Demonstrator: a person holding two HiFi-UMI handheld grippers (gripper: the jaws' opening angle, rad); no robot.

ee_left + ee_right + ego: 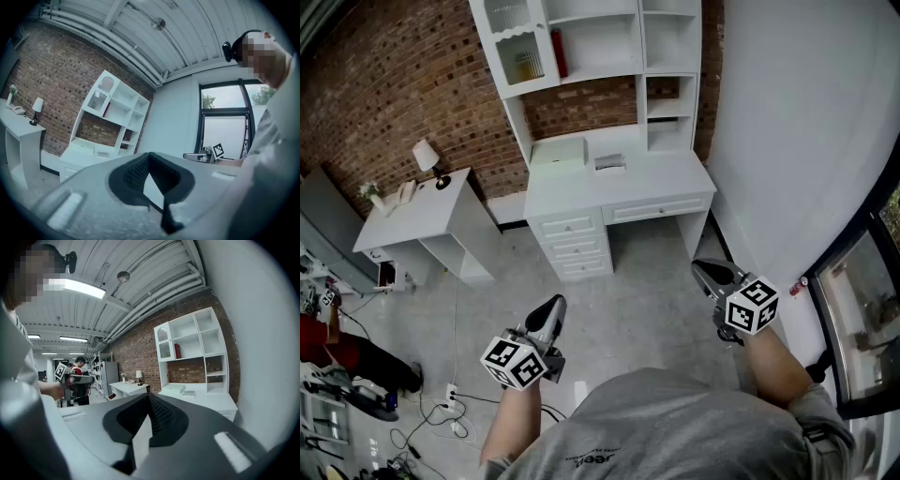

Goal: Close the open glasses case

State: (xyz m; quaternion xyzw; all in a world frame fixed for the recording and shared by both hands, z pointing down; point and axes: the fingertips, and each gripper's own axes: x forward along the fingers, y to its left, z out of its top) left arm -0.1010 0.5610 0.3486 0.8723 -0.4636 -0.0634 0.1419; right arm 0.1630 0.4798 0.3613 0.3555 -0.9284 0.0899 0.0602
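Approach step underway: left gripper [551,309] and right gripper [708,272] both clenched, empty, hovering well short of tabletop [661,176]. Probable glasses case [609,162] lying far ahead of both. Next: closing distance, then pushing it shut.

Head view steeply down; both gripper views near level; white desk [666,175] common to all.

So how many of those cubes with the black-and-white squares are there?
2. One white cube with black square markers sits on the left gripper, lower left in the head view; the other is on the right gripper, at right. No more show.
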